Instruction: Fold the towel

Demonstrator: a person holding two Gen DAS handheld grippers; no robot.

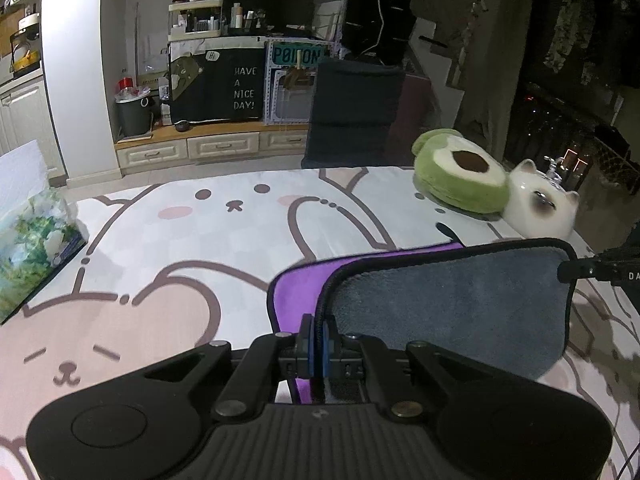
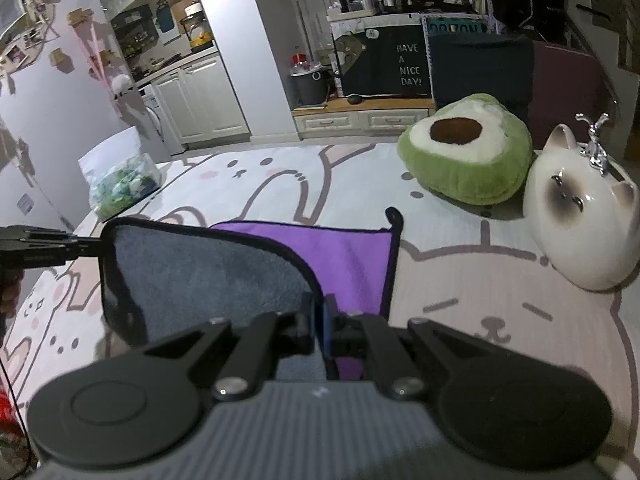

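Observation:
The towel [image 1: 448, 300] is purple on one face and grey on the other, with a dark hem. It lies on the rabbit-print sheet [image 1: 180, 240], and its near edge is lifted so the grey side faces the cameras. My left gripper [image 1: 319, 344] is shut on the lifted edge's left corner. My right gripper [image 2: 319, 320] is shut on the right corner of the same towel [image 2: 208, 272]. Each gripper's tip shows at the edge of the other's view, the right gripper [image 1: 568, 271] and the left gripper [image 2: 94, 246]. The purple part [image 2: 344, 256] lies flat beyond the fold.
A green avocado plush [image 1: 460, 176] and a white cat-shaped ceramic jar [image 1: 540, 208] sit at the far right of the bed. A tissue pack [image 1: 32, 248] lies at the left edge. A dark chair [image 1: 356, 112] and cabinets stand beyond the bed.

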